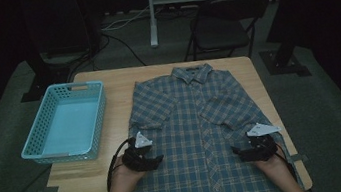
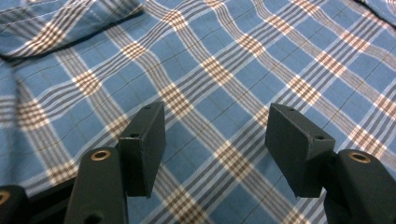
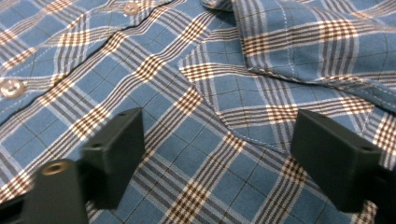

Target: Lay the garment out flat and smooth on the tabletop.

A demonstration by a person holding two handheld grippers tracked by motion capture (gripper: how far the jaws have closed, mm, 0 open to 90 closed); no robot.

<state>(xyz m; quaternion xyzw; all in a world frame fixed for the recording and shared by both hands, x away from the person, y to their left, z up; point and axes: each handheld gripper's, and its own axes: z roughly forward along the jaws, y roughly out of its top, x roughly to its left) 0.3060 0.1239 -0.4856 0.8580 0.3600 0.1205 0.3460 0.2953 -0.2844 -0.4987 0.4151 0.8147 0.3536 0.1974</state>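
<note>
Shirt: a blue plaid shirt (image 1: pixel 203 126) lies flat and face up on the wooden table (image 1: pixel 106 85), collar toward the far edge, hem hanging over the near edge by my arms. It is buttoned down the front, and both short sleeves are folded in against the body.

My left gripper: my left gripper (image 1: pixel 155 162) sits low over the shirt's left side, just below the folded sleeve, near the edge of the cloth. In the left gripper view (image 2: pixel 215 144) my two black jaws stand apart with plain flat plaid between them. Nothing is pinched, and the pads press on nothing that I can see.

My right gripper: my right gripper (image 1: pixel 239 153) is low over the shirt's right side, just below the other sleeve. In the right gripper view (image 3: pixel 217 154) my jaws are spread wide, with the rounded bottom of the chest pocket (image 3: pixel 261 112) lying just beyond the gap and the button strip (image 3: pixel 70 60) off to one side. No cloth is caught here either.

Contact: I cannot tell from these pictures whether my jaw tips touch the cloth or hang just above it.

Basket: a light blue plastic basket (image 1: pixel 31 146) stands on the table's left part, well apart from my left hand (image 1: pixel 127 178) and just beside the shirt's left sleeve.

Hands: my right hand (image 1: pixel 271 165) comes in from the near edge, over the shirt's lower corner.
</note>
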